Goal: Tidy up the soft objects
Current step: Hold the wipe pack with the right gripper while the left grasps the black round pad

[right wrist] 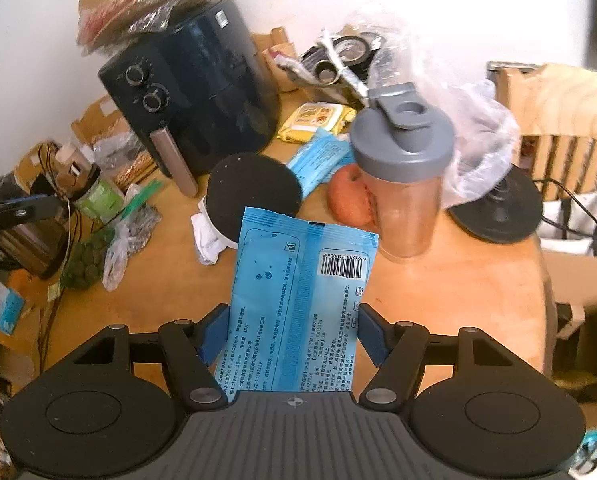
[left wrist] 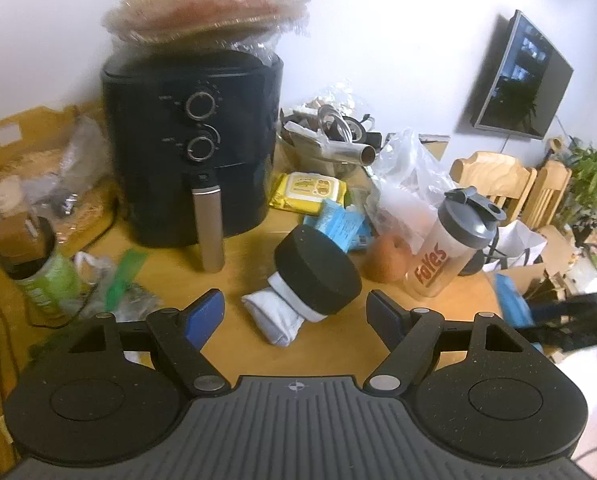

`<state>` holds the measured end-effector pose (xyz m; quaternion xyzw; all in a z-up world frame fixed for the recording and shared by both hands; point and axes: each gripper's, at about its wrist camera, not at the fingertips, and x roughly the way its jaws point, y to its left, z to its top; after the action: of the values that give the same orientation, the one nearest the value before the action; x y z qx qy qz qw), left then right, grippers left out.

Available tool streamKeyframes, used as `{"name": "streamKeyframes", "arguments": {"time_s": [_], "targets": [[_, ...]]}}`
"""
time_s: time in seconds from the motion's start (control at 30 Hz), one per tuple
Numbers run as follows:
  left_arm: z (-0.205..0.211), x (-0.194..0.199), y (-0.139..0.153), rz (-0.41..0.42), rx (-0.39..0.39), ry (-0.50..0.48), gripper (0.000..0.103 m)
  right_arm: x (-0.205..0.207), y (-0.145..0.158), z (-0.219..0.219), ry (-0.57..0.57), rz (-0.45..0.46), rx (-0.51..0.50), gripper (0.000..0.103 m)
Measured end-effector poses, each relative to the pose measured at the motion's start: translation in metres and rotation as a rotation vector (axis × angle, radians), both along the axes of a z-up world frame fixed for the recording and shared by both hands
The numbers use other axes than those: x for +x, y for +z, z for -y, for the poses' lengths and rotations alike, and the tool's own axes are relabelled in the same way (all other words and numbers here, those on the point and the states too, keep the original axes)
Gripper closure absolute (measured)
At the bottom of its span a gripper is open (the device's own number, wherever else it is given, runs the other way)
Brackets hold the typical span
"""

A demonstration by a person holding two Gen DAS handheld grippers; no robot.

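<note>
The blue wipes pack (right wrist: 298, 300) stands upright between the fingers of the right claw (right wrist: 294, 334), held by its two long edges, barcode side facing the camera, above the tabletop (right wrist: 458, 292). It looks light and pillowy: a slick film wrapper that will dent and could slide under a loose grip, so holding it across the full middle, as now, seems safer than pinching a sealed end. The right claw is closed only as far as the pack's width.

Beyond it lie the other soft things. A folded white cloth (left wrist: 274, 316) rests on the tabletop with a black round pad (left wrist: 318, 276) leaning on it; both should be limp and very light, the cloth best taken at its thick fold. Another blue pack (left wrist: 338, 226) and a yellow pack (left wrist: 306, 192) lie near the air fryer (left wrist: 190, 148). A shaker bottle (left wrist: 454, 240) stands to the right.

The left claw (left wrist: 294, 316) is wide open and empty, just short of the cloth.
</note>
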<state>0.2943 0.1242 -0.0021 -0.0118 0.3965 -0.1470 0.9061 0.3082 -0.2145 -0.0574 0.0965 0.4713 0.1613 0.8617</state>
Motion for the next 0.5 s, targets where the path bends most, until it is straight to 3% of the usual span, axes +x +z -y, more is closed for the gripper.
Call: {"name": "streamKeyframes", "arguments": {"time_s": [0.23,0.5], "targets": [[0.005,0.044,-0.027,-0.039,-0.047,-0.009,0.025,-0.031,0.008,0.019,-0.073,0.013,0.019,0.033],[0.005,0.102,-0.076,-0.16,-0.126,0.001,0.025,-0.065,0.008,0.032,-0.17,-0.003,0.045,0.033]]}}
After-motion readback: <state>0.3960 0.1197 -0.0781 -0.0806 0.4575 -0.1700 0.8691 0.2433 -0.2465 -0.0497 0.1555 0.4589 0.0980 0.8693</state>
